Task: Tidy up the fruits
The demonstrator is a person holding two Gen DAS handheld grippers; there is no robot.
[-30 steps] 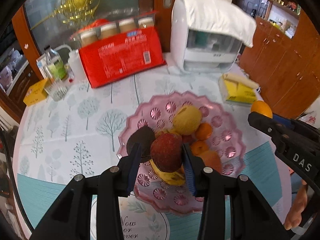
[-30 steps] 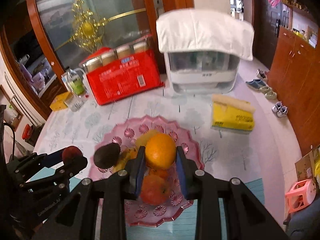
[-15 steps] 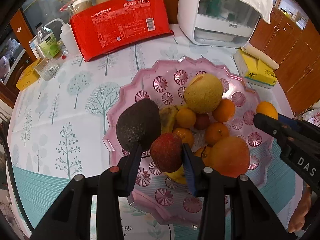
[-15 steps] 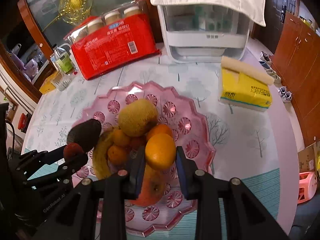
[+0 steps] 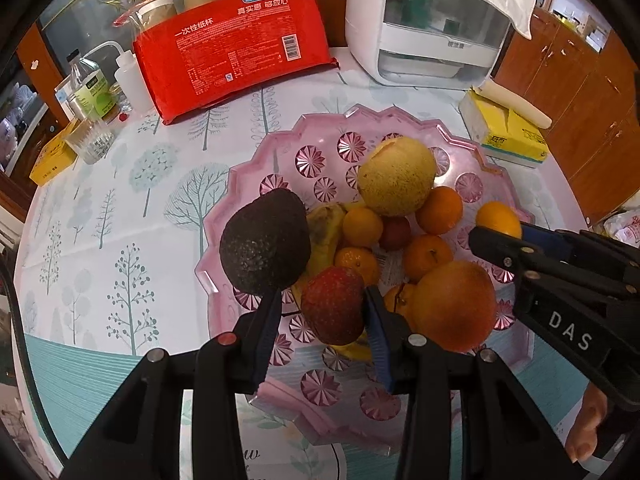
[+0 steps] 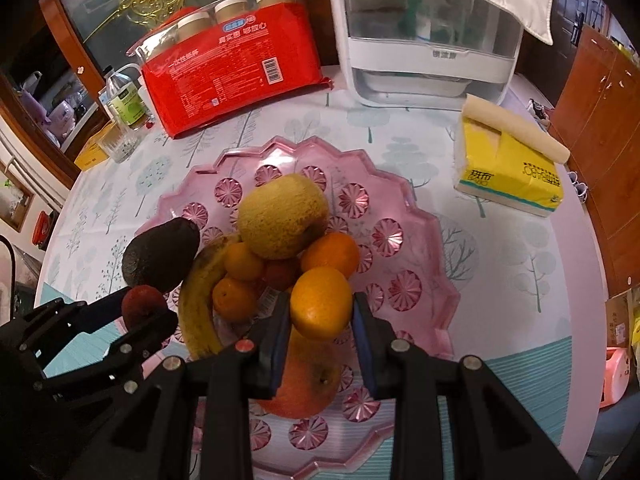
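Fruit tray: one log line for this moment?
left gripper: opening, strawberry between fingers | right gripper: shut on orange | both over pink tray

A fruit plate (image 6: 424, 240) sits near the middle of the counter (image 6: 500, 280). In it, a melon (image 6: 282, 220) lies on the far side of the pile, a banana (image 6: 196, 300) and an avocado (image 6: 160, 256) to the left. Far behind stand a packet of cups (image 6: 236, 64) and an appliance (image 6: 428, 40); a tissue pack (image 6: 508, 176) lies right.

Bowl (image 5: 256, 168) far rim bare – avocado (image 5: 266, 246), apple (image 5: 454, 306) crowd near side
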